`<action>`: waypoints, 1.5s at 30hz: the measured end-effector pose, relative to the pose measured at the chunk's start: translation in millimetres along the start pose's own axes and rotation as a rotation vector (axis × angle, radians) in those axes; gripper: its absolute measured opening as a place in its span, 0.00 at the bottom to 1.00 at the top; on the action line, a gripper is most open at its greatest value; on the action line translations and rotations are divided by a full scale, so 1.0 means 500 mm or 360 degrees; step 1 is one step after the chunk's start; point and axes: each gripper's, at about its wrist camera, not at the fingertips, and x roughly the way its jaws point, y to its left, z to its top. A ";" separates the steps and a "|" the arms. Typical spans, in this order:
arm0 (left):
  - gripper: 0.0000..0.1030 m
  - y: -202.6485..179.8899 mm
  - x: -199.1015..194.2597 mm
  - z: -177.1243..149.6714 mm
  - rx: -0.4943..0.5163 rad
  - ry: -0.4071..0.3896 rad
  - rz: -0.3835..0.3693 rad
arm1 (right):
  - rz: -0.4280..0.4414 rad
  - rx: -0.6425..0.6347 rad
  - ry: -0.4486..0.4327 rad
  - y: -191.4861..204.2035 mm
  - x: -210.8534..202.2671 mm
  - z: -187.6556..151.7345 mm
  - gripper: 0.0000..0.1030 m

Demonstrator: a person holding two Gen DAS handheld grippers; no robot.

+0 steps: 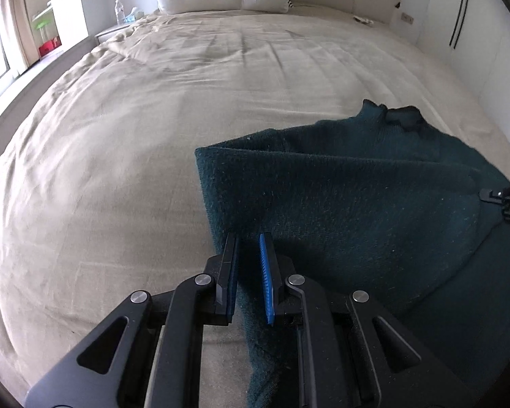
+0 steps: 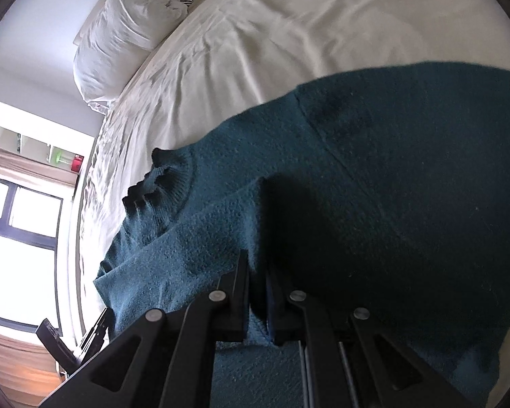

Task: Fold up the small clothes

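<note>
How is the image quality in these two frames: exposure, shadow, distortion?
Left wrist: even daylight, bed bowed by fisheye, sweater sharp. Right wrist: window blown out, a deep shadow on the sweater above the right gripper, view rolled sideways.

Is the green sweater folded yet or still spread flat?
Partly folded. One side of the sweater is doubled over the body, its fold edge showing, with the collar still exposed on the bed.
</note>
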 end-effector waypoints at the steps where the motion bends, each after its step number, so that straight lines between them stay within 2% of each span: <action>1: 0.11 -0.002 -0.001 0.001 0.0007 -0.0001 0.0009 | 0.0001 -0.0001 -0.0001 0.001 -0.003 -0.001 0.08; 6: 0.11 -0.029 0.008 -0.009 0.0165 -0.0011 0.0130 | 0.0053 0.0052 0.0012 -0.016 -0.005 0.000 0.08; 8: 0.11 -0.030 0.009 -0.011 0.0180 -0.0018 0.0138 | 0.0045 0.0041 0.0008 -0.017 -0.012 -0.004 0.09; 10: 0.11 -0.021 -0.006 -0.006 0.0124 -0.0020 0.0107 | -0.0065 0.0005 -0.0026 -0.006 -0.033 -0.011 0.16; 11: 0.11 -0.015 -0.024 -0.002 0.0083 -0.0053 0.0101 | -0.0155 -0.0010 -0.0075 0.001 -0.052 -0.015 0.26; 12: 0.11 -0.014 -0.042 0.003 0.0066 -0.0113 0.0101 | -0.0247 -0.0028 -0.0160 0.011 -0.079 -0.021 0.28; 13: 0.11 -0.016 -0.060 0.010 0.0067 -0.0178 0.0106 | -0.0283 -0.0059 -0.0255 0.024 -0.105 -0.027 0.28; 14: 0.11 -0.019 -0.066 0.016 0.0072 -0.0205 0.0102 | -0.0261 -0.0092 -0.0307 0.038 -0.119 -0.030 0.28; 16: 0.11 -0.026 -0.057 0.035 0.0080 -0.0190 0.0075 | -0.0113 -0.0173 -0.0299 0.073 -0.119 -0.039 0.28; 17: 0.11 -0.029 -0.043 0.042 0.0082 -0.0164 0.0075 | 0.0043 -0.0245 -0.0233 0.106 -0.099 -0.048 0.28; 19: 0.11 -0.033 0.004 0.045 0.0089 -0.0066 0.0111 | 0.0221 -0.0320 -0.0110 0.142 -0.056 -0.063 0.29; 20: 0.11 -0.032 0.036 0.039 0.0088 0.0016 0.0126 | 0.0291 -0.0344 -0.0060 0.155 -0.029 -0.071 0.34; 21: 0.11 -0.030 0.045 0.030 0.0089 -0.0025 0.0127 | 0.0314 -0.0368 -0.0017 0.162 0.004 -0.078 0.43; 22: 0.11 -0.030 0.042 0.024 0.0097 -0.0069 0.0126 | 0.0288 -0.0368 0.0017 0.158 0.029 -0.082 0.44; 23: 0.11 -0.031 0.040 0.021 0.0111 -0.0079 0.0127 | 0.0227 -0.0336 0.0049 0.143 0.053 -0.084 0.32; 24: 0.11 -0.030 0.038 0.023 0.0118 -0.0078 0.0124 | 0.0234 -0.0281 0.0042 0.118 0.064 -0.083 0.18; 26: 0.11 -0.024 0.035 0.027 0.0112 -0.0067 0.0104 | 0.0347 -0.0176 0.0012 0.066 0.050 -0.072 0.08; 27: 0.11 -0.021 0.031 0.029 0.0099 -0.0064 0.0094 | 0.0423 -0.0078 0.0006 0.028 0.034 -0.066 0.08; 29: 0.12 -0.016 0.014 0.031 0.0032 -0.0063 0.0076 | 0.0411 0.0040 -0.0079 -0.036 -0.020 -0.062 0.10; 31: 0.12 -0.014 -0.011 0.026 -0.0053 -0.0096 -0.0008 | 0.0317 0.0107 -0.0271 -0.106 -0.116 -0.070 0.35; 32: 0.12 -0.020 -0.031 0.025 -0.0083 -0.0142 -0.0077 | 0.0291 0.0163 -0.0378 -0.147 -0.172 -0.074 0.57; 33: 0.12 -0.030 -0.049 0.024 -0.0088 -0.0190 -0.0120 | 0.0296 0.0244 -0.0519 -0.202 -0.239 -0.082 0.66; 34: 0.12 -0.043 -0.066 0.021 -0.0084 -0.0226 -0.0151 | 0.0260 0.0344 -0.0658 -0.261 -0.305 -0.092 0.68; 36: 0.16 -0.069 -0.088 0.022 -0.0093 -0.0264 -0.0239 | 0.0172 0.0483 -0.0803 -0.354 -0.390 -0.106 0.69; 37: 0.25 -0.080 -0.091 0.023 -0.0105 -0.0262 -0.0277 | 0.0155 0.0559 -0.0850 -0.399 -0.422 -0.113 0.69; 38: 0.44 -0.092 -0.094 0.022 -0.0122 -0.0253 -0.0320 | 0.0139 0.0680 -0.0890 -0.453 -0.452 -0.123 0.69; 40: 0.72 -0.115 -0.098 0.018 -0.0163 -0.0258 -0.0404 | 0.0160 0.0911 -0.0944 -0.550 -0.497 -0.142 0.68; 42: 0.72 -0.140 -0.097 0.015 -0.0182 -0.0239 -0.0442 | 0.0175 0.1026 -0.1014 -0.613 -0.526 -0.159 0.62; 45: 0.72 -0.168 -0.093 0.007 -0.0213 -0.0189 -0.0511 | 0.0238 0.1125 -0.1070 -0.659 -0.533 -0.165 0.61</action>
